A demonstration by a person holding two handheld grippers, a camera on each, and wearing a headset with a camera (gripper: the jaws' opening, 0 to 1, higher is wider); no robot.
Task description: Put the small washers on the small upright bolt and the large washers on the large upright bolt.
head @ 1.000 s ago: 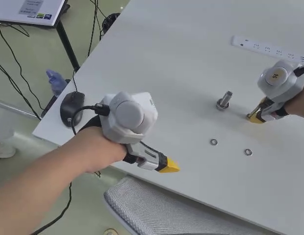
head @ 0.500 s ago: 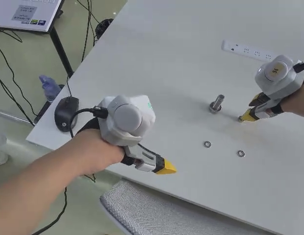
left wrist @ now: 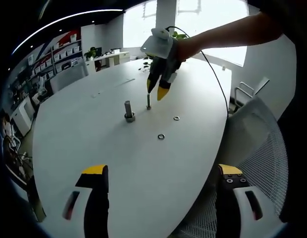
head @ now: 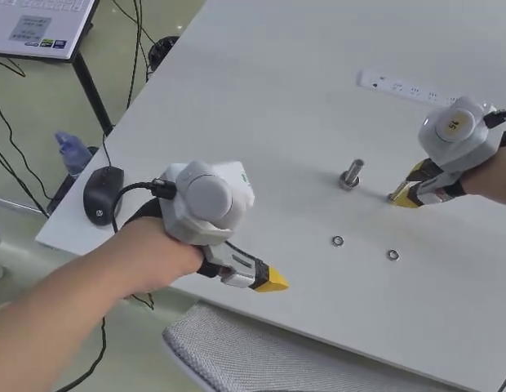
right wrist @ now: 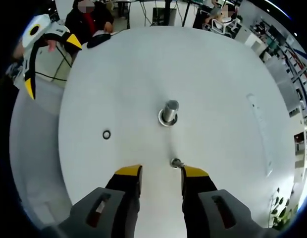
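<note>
The large upright bolt (head: 349, 175) stands mid-table, and the small upright bolt (head: 392, 196) stands just to its right. Two washers (head: 338, 241) (head: 392, 255) lie flat nearer the front edge. My right gripper (head: 402, 197) hovers at the small bolt. In the right gripper view its jaws (right wrist: 161, 172) stand slightly apart and hold nothing, with the small bolt (right wrist: 177, 162) just ahead of the right tip and the large bolt (right wrist: 169, 113) beyond. My left gripper (head: 272, 282) hangs over the table's front edge. In its own view it (left wrist: 161, 171) is wide open and empty.
A white power strip (head: 404, 85) lies at the back of the table. A grey mesh chair (head: 261, 355) sits under the front edge. A black mouse (head: 101, 193) rests on the left corner. A laptop (head: 33, 24) stands on a side table.
The head camera has shifted, so the whole picture has slid. The right gripper has drawn slightly back from the small bolt, which now shows at its tips. The left gripper has barely moved.
</note>
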